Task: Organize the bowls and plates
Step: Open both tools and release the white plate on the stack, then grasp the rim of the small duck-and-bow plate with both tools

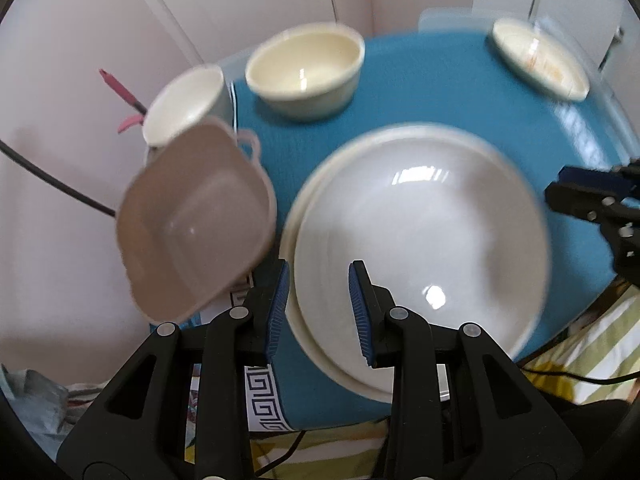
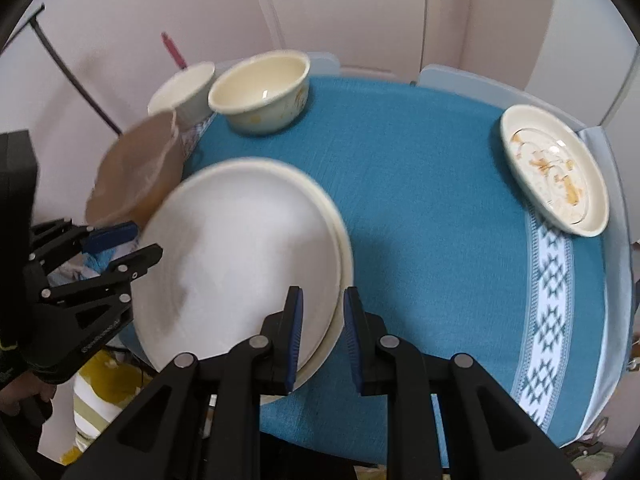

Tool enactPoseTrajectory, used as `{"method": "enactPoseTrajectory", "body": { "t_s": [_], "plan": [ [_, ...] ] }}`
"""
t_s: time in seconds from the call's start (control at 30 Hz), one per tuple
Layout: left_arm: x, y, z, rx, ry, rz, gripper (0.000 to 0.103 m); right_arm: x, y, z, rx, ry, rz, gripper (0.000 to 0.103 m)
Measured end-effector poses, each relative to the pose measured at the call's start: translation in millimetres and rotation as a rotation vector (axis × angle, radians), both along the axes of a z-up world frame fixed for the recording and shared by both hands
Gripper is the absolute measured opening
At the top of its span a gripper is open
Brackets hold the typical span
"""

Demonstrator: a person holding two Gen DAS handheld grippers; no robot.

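Observation:
Two stacked white plates hang a little above the blue-clothed table, casting a shadow on it. My left gripper is shut on their left rim and appears from the side in the right wrist view. On the opposite rim my right gripper is shut, and it shows at the right edge of the left wrist view. A pinkish-brown square bowl with handles tilts just left of my left fingers; what supports it is hidden.
A cream bowl and a white cup stand at the table's far left. A soiled shallow dish sits far right. A wall, a door and a black cable lie beyond.

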State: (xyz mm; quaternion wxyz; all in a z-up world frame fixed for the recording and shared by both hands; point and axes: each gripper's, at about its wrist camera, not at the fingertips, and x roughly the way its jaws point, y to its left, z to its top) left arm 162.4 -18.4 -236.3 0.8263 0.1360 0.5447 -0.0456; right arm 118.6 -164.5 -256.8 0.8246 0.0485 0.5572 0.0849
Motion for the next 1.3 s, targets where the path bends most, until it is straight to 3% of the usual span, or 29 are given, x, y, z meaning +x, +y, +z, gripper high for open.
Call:
{"method": "enactPoseTrajectory", "body": {
  "t_s": [0.07,0.1,0.13,0.17,0.2,0.27,0.3,0.33,0.43,0.53,0.63,0.8,0.97,1.03,1.1,1.13,1.3],
  "plan": [
    [3,-3,21,-0.051,-0.029,-0.007,0.031,-2,-11,16,0.014,-0.030,-0.029,0.019],
    [5,-6,32,-0.078,-0.046,-0.013,0.043,-2,-17,22,0.024,-0.041,-0.044,0.019],
    [7,-10,44,-0.103,-0.068,-0.020,0.056,-3,-25,30,0.040,-0.051,-0.064,0.019],
    [11,-14,55,-0.121,-0.093,-0.028,0.088,-4,-32,37,0.051,-0.060,-0.087,0.019],
    [16,-17,65,-0.138,-0.124,-0.040,0.103,-7,-42,44,0.055,-0.074,-0.116,0.021],
    [22,-29,81,-0.170,-0.185,-0.075,0.103,-13,-60,56,0.048,-0.116,-0.176,0.050],
    [30,-35,86,-0.189,-0.185,-0.101,0.103,-18,-65,60,0.047,-0.131,-0.197,0.086],
    [39,-45,88,-0.209,-0.178,-0.128,0.103,-24,-78,66,0.051,-0.156,-0.235,0.103],
    [66,-74,94,-0.277,-0.163,-0.207,0.103,-30,-102,78,0.032,-0.177,-0.304,0.103],
    [83,-107,99,-0.320,-0.151,-0.277,0.103,-30,-128,89,-0.088,-0.148,-0.339,0.103],
    [110,-147,102,-0.354,-0.135,-0.345,0.103,-35,-160,108,-0.123,-0.181,-0.419,0.103],
    [163,-208,79,-0.369,-0.062,-0.396,0.103,-19,-227,103,-0.013,-0.162,-0.530,0.103],
    [207,-245,21,-0.331,0.062,-0.410,0.101,14,-264,36,0.151,-0.069,-0.603,0.101],
    [222,-255,-6,-0.319,0.105,-0.411,0.095,22,-267,12,0.197,-0.038,-0.612,0.084],
    [230,-258,-25,-0.305,0.138,-0.408,0.074,33,-270,-12,0.229,-0.006,-0.618,0.071],
    [235,-259,-36,-0.304,0.162,-0.406,0.070,37,-270,-22,0.236,0.006,-0.620,0.064],
    [250,-267,-70,-0.307,0.219,-0.420,0.050,53,-277,-52,0.237,0.025,-0.673,0.050]
  ]
}}
